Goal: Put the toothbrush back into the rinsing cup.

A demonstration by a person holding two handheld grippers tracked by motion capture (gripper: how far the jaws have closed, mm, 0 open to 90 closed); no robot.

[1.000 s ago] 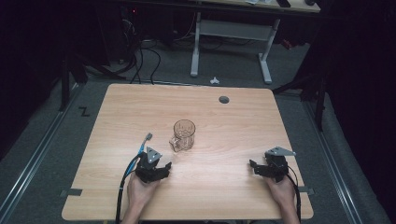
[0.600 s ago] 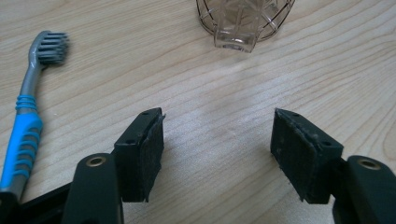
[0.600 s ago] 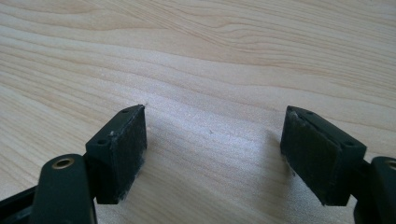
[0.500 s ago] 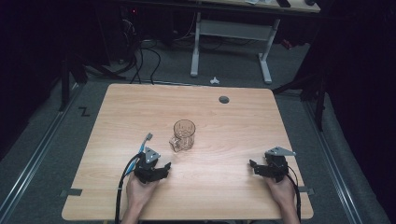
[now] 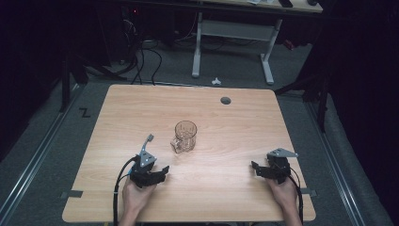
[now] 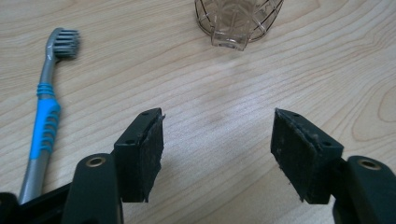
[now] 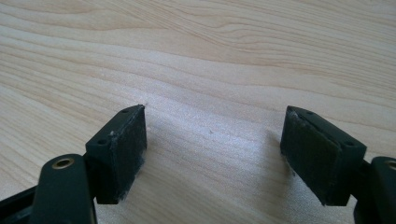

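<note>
With its jaws spread wide, the left gripper [image 6: 217, 154] rests on the table [image 5: 244, 122] between the blue-and-grey toothbrush [image 6: 44, 116] and the clear glass mug [image 5: 184, 136], apparently poised to pick one, while the right gripper [image 5: 258, 168], equally spread, idles well apart.

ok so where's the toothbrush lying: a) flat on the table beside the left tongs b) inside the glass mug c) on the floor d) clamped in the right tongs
a: the toothbrush lies flat on the table, beside the open left tongs and apart from the glass mug.
</note>
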